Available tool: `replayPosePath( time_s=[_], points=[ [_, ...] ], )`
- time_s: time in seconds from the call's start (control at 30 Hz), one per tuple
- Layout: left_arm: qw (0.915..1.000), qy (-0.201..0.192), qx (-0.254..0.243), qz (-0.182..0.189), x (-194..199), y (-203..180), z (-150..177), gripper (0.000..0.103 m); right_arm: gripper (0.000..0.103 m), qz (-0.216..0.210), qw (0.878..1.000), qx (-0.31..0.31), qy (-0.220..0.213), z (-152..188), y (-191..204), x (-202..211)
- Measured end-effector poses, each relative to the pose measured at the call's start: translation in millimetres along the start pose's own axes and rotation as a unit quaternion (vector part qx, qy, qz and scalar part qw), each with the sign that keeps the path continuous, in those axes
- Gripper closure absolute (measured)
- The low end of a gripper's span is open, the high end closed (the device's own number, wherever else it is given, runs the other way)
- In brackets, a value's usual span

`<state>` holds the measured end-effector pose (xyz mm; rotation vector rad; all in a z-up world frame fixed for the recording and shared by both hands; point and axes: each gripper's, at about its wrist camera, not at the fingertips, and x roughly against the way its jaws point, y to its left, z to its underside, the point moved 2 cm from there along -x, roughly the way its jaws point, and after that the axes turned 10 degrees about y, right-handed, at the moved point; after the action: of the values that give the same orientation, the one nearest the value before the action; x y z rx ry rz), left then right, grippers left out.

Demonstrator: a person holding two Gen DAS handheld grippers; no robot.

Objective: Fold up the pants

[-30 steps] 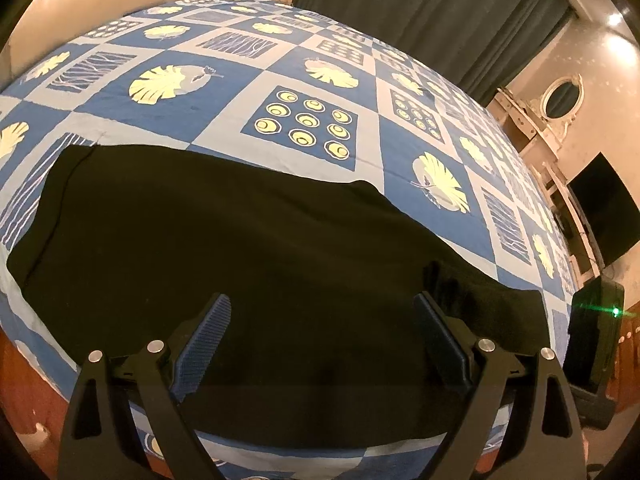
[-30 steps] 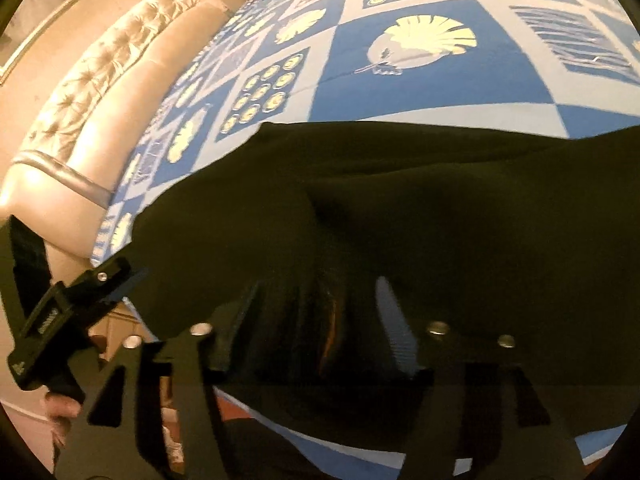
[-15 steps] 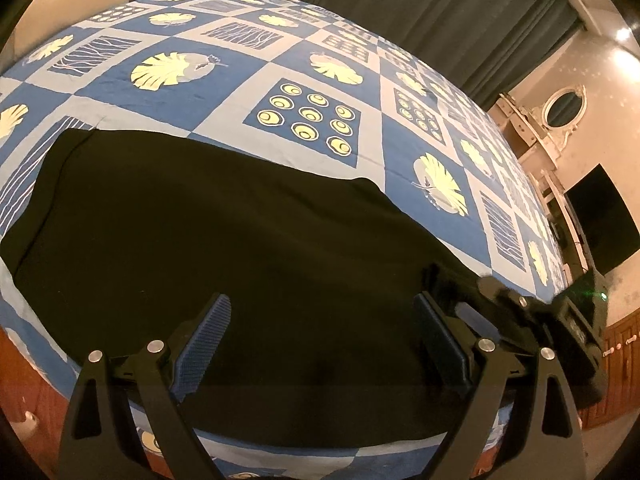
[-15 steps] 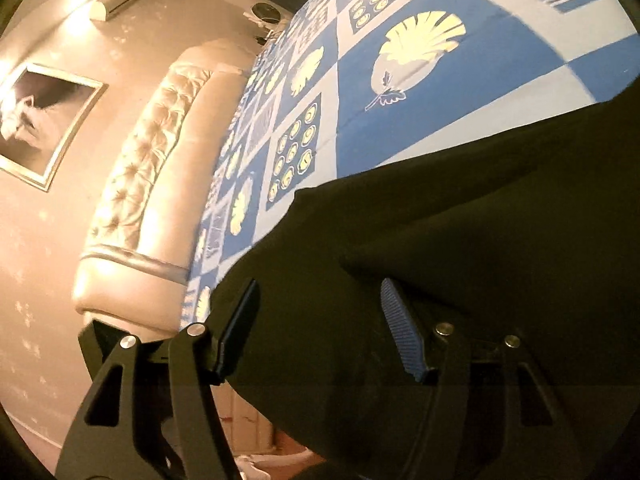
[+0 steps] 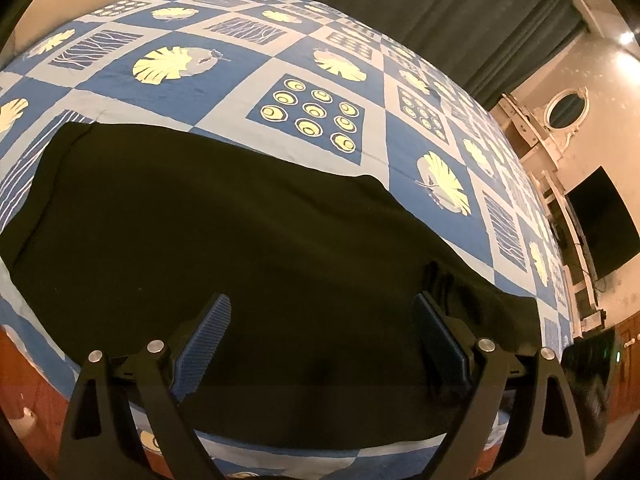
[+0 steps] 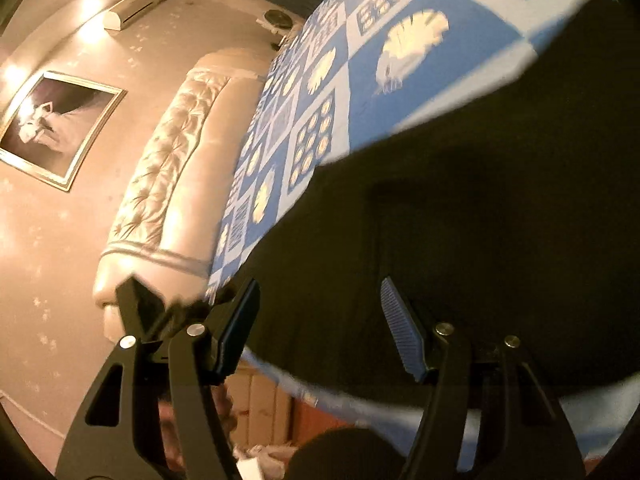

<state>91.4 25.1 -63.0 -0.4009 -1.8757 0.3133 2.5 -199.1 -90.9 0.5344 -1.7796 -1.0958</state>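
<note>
Black pants [image 5: 248, 248], spread flat, lying across the bed's near edge, small bunched fold at right

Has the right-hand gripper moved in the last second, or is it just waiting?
Yes. The right gripper has swung left and rolled: the padded headboard, earlier a strip at the view's left edge, now fills the left half, with the black pants pushed rightward.

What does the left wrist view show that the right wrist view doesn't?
Only the left wrist view shows the dark curtain, the oval mirror and the black screen. Only the right wrist view shows the tufted headboard, the framed picture and the wall unit. Both show the black pants spread flat on the blue patterned bedspread, with an open gripper above them.
</note>
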Motion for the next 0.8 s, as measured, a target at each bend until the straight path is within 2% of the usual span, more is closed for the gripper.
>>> replayPosePath(
  time_s=[0.1,0.17,0.27,0.33,0.5,0.57,0.6,0.67,0.8],
  points=[
    [1.0,-0.001,0.001,-0.001,1,3,0,0.012,0.039,0.003,1.0,0.012,0.025,10,1,-20],
    [1.0,0.0,0.005,0.0,3,9,0,0.012,0.039,0.006,1.0,0.021,0.019,12,5,-19],
    [0.9999,0.002,0.014,0.006,7,23,0,0.012,0.038,-0.01,0.999,0.036,0.013,18,14,-10],
    [0.9998,0.0,0.017,0.003,11,35,-2,0.012,0.038,0.0,0.998,0.067,0.008,25,21,-1],
    [0.9989,-0.013,0.009,-0.043,26,71,-4,0.012,0.036,0.057,0.989,0.133,-0.031,45,18,19],
    [0.9973,-0.013,0.004,-0.072,31,87,-4,0.012,0.036,0.058,0.99,0.129,-0.019,46,11,17],
    [0.9966,-0.014,0.008,-0.081,34,96,-3,0.012,0.036,0.051,0.99,0.128,-0.013,42,11,15],
    [0.9969,-0.014,0.012,-0.076,35,107,1,0.012,0.036,0.035,0.991,0.131,-0.006,27,16,13],
    [0.9976,-0.006,-0.005,-0.068,30,115,8,0.012,0.036,0.011,0.987,0.155,0.035,-41,42,1]
  ],
)
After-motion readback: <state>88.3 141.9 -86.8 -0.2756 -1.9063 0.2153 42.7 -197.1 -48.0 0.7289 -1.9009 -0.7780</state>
